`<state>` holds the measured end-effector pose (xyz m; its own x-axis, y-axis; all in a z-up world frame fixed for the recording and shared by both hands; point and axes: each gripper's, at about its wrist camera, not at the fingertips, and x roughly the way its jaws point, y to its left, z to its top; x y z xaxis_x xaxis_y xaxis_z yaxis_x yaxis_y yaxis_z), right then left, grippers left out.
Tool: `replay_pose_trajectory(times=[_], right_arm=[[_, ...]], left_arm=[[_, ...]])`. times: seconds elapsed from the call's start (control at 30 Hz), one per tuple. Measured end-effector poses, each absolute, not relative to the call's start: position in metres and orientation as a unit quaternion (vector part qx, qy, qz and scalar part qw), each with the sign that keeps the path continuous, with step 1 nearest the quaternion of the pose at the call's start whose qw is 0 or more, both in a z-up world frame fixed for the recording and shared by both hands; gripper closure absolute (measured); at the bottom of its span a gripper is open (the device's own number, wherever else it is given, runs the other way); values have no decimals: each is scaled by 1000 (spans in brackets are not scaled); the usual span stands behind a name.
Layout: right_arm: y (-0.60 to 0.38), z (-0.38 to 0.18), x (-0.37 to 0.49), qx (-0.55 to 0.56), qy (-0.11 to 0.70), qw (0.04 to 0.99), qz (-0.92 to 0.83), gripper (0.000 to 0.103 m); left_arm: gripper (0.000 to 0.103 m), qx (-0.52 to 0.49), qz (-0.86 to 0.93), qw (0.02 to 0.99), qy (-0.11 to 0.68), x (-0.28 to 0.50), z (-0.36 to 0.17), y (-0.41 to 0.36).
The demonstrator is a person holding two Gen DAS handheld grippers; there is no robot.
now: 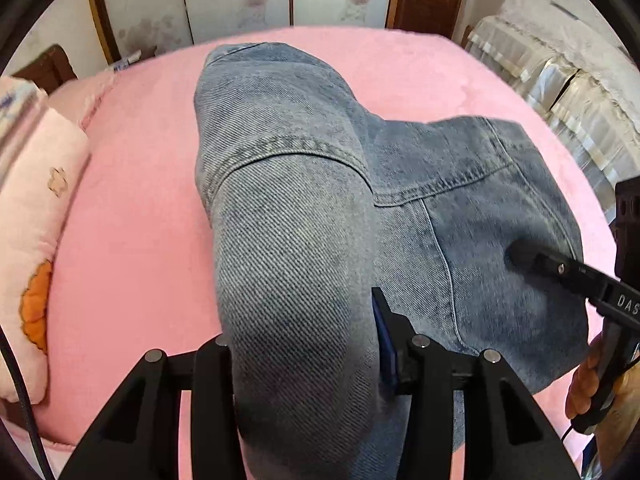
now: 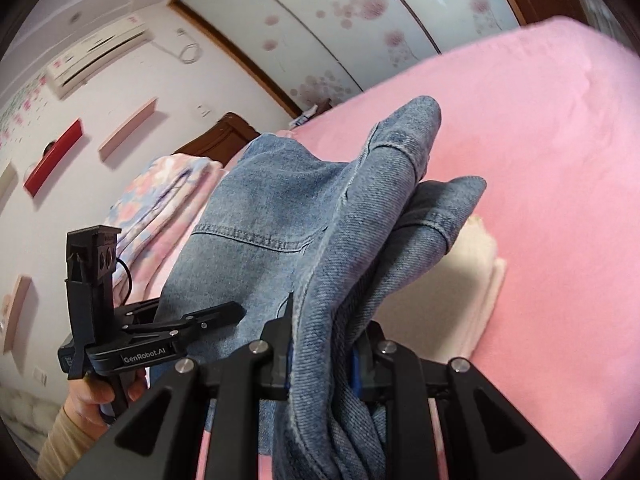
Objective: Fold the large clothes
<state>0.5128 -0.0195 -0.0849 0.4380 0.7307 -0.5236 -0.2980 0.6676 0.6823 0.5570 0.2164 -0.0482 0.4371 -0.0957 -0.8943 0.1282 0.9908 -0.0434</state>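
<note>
A large light-blue denim garment [image 1: 288, 208] hangs bunched above the pink bed [image 1: 140, 216]. A thick fold of it passes between the fingers of my left gripper [image 1: 304, 340], which is shut on the cloth. The rest drapes to the right, where my right gripper [image 1: 520, 256] holds another part. In the right wrist view, my right gripper [image 2: 328, 328] is shut on a gathered edge of the denim garment [image 2: 260, 208]. My left gripper [image 2: 228, 312] shows at the left, against the cloth. The garment's lower part is hidden behind both grippers.
A pink pillow [image 1: 36, 220] lies at the bed's left edge and a folded floral blanket [image 2: 160, 200] near the headboard. A cream folded item [image 2: 464, 280] rests on the bed [image 2: 540, 160]. Lace-covered furniture [image 1: 560, 80] stands on the right. A person's hand [image 2: 92, 396] grips the left handle.
</note>
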Motion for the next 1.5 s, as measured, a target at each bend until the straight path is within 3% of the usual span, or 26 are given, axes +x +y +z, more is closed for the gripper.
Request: replay_pose_trajectory(times=[0.07, 0.17, 0.27, 0.33, 0.4, 0.53, 0.77, 0.87, 0.93, 1.13, 1.3, 1.37, 1.5], right_arm=[[-13, -109, 519, 258, 443, 801, 309, 83], [-8, -146, 523, 241, 473, 795, 293, 82], [-13, -157, 520, 238, 464, 802, 292, 78], [-14, -156, 521, 229, 463, 806, 289, 75], [-17, -155, 516, 220, 463, 809, 289, 72], [-19, -142, 516, 182, 466, 823, 269, 65], [-28, -105, 498, 100, 442, 867, 207, 65], [-25, -76, 479, 66, 389, 900, 183, 65], [-18, -61, 469, 60, 368, 910, 183, 65], [12, -52, 463, 56, 365, 902, 224, 65], [18, -90, 482, 18, 418, 891, 175, 65], [8, -112, 492, 18, 451, 878, 159, 77], [-6, -121, 493, 34, 461, 872, 158, 72]], left_arm=[[57, 6, -62, 834, 548, 566, -74, 226], [45, -23, -50, 828, 558, 576, -106, 243], [38, -65, -60, 836, 541, 576, -108, 259], [26, -65, -50, 845, 529, 579, -107, 269], [21, -48, -33, 858, 510, 571, -99, 271], [21, -31, -3, 878, 478, 555, -82, 278], [21, -28, 92, 898, 430, 524, -40, 294], [40, -58, 90, 897, 430, 508, -31, 291], [68, -55, 73, 897, 431, 503, -29, 278], [87, -17, 33, 888, 458, 498, -51, 241], [87, 6, 60, 874, 482, 505, -78, 244], [93, -3, 62, 872, 486, 505, -83, 250], [94, -10, 58, 875, 481, 502, -83, 252]])
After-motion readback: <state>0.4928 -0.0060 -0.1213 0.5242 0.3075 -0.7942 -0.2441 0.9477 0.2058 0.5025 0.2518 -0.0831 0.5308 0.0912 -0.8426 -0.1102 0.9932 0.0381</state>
